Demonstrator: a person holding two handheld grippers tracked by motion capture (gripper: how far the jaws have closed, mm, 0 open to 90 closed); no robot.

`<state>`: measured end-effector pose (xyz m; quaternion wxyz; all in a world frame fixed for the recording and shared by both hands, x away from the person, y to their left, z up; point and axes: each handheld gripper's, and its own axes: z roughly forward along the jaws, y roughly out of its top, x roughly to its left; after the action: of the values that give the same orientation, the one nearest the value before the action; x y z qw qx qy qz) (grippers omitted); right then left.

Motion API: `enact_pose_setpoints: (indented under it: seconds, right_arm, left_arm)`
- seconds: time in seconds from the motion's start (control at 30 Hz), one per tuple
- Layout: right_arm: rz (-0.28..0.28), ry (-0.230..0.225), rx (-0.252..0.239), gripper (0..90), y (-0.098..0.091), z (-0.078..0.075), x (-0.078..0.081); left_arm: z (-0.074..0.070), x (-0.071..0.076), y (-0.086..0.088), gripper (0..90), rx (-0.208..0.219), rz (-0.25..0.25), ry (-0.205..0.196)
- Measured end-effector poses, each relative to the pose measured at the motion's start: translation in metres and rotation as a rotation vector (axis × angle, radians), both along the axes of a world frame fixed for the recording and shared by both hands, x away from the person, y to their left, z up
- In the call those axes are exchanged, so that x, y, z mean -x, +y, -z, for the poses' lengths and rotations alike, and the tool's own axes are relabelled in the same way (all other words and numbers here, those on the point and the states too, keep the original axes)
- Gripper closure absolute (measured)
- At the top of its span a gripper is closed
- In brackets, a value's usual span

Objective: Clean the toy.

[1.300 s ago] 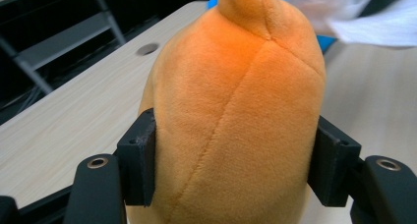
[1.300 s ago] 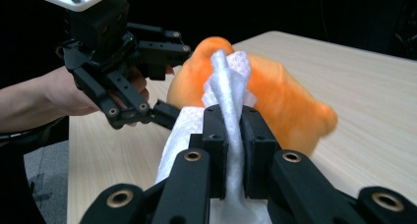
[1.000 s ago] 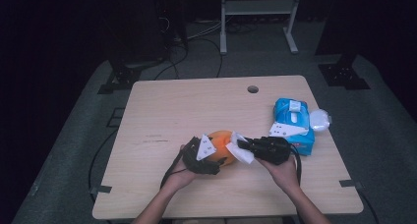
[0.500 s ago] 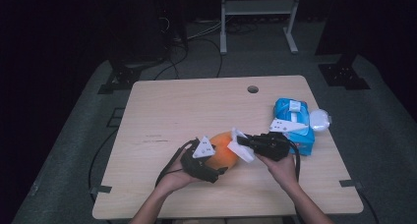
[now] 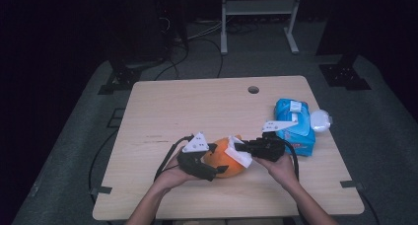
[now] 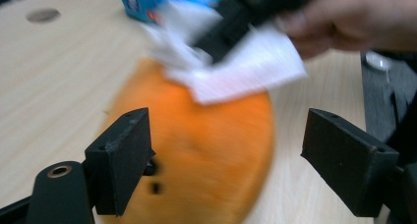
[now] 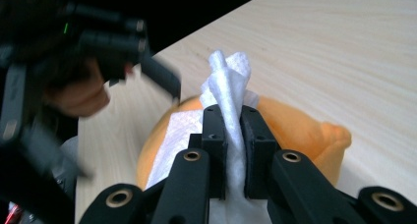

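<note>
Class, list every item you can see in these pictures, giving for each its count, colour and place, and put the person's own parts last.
Table: one, light wood, centre, round hole near far edge.
Orange object: one, orange, near edge, between both grippers.
White wipe: one, white, lying on the orange object.
Wipes pack: one, blue, table's right side.
Left gripper: one, black, jaws apart either side of the orange object.
Right gripper: one, black, clamping the wipe.
Hands: two, bottom edge.

Round fruit (image 5: 224, 157) near bench (image 5: 197, 106) front edge, wipe (image 5: 241, 155) on top; wipes pack (image 5: 295, 126) behind-right, near right edge; small dish (image 5: 320, 120) beside pack.
</note>
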<state>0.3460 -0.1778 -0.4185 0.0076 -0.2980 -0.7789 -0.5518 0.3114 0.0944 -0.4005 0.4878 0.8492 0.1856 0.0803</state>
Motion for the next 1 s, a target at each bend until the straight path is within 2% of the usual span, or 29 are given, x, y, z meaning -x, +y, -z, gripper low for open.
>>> enact_pose_setpoints:
  seconds: [0.07,0.13,0.2,0.23,0.27,0.4,0.47,0.6,0.63,0.7,0.73,0.8,0.83,0.87,0.97,1.0]
  right_arm:
    - [-0.018,0.005,0.015,81.5,-0.004,0.003,0.004]
    - [-0.025,0.007,0.017,81.5,-0.005,0.004,0.006]
    - [-0.048,0.005,0.023,81.5,-0.008,0.008,0.013]
    - [-0.052,0.005,0.023,81.5,-0.009,0.009,0.014]
    - [-0.06,0.002,0.027,81.5,-0.01,0.009,0.015]
    - [-0.065,-0.01,0.05,81.4,-0.016,0.01,0.018]
    - [-0.065,-0.016,0.051,81.4,-0.017,0.009,0.018]
    - [-0.014,-0.047,0.074,81.3,-0.04,0.004,0.024]
    - [-0.014,-0.047,0.074,81.3,-0.04,0.004,0.024]
    - [0.007,-0.042,0.082,81.3,-0.053,0.005,0.026]
    - [0.028,-0.034,0.097,81.2,-0.066,0.007,0.028]
    - [0.048,-0.04,0.126,81.1,-0.077,0.009,0.032]
    - [0.048,-0.04,0.126,81.1,-0.077,0.009,0.032]
    - [0.073,-0.051,0.16,80.9,-0.09,0.011,0.036]
    - [0.094,-0.053,0.183,80.2,-0.1,0.014,0.039]
    - [0.117,-0.058,0.21,79.5,-0.111,0.018,0.041]
  left_arm:
    - [0.001,-0.003,0.001,18.4,0.048,-0.016,-0.009]
    - [0.005,-0.007,-0.001,18.4,0.069,-0.023,-0.002]
    - [0.015,-0.012,-0.008,18.2,0.059,-0.029,-0.005]
    - [0.015,-0.012,-0.008,18.2,0.059,-0.029,-0.005]
    - [0.024,-0.014,-0.013,17.1,0.022,-0.028,-0.007]
    - [0.031,-0.013,-0.016,16.7,0.048,-0.013,-0.01]
    - [0.032,-0.012,-0.017,16.7,0.046,-0.012,-0.018]
    - [0.037,-0.01,-0.02,22.0,0.046,-0.024,-0.025]
    - [0.037,-0.01,-0.02,22.6,0.046,-0.024,-0.025]
    - [0.037,-0.01,-0.02,23.3,0.043,-0.031,-0.028]
    - [0.037,-0.009,-0.021,24.0,0.036,-0.032,-0.038]
    - [0.038,-0.008,-0.022,25.7,0.033,-0.035,-0.047]
    - [0.038,-0.008,-0.022,25.7,0.033,-0.035,-0.047]
    - [0.039,-0.007,-0.022,25.7,0.036,-0.036,-0.049]
    - [0.039,-0.007,-0.022,25.7,0.036,-0.037,-0.049]
    - [0.039,-0.008,-0.022,25.7,0.035,-0.038,-0.046]
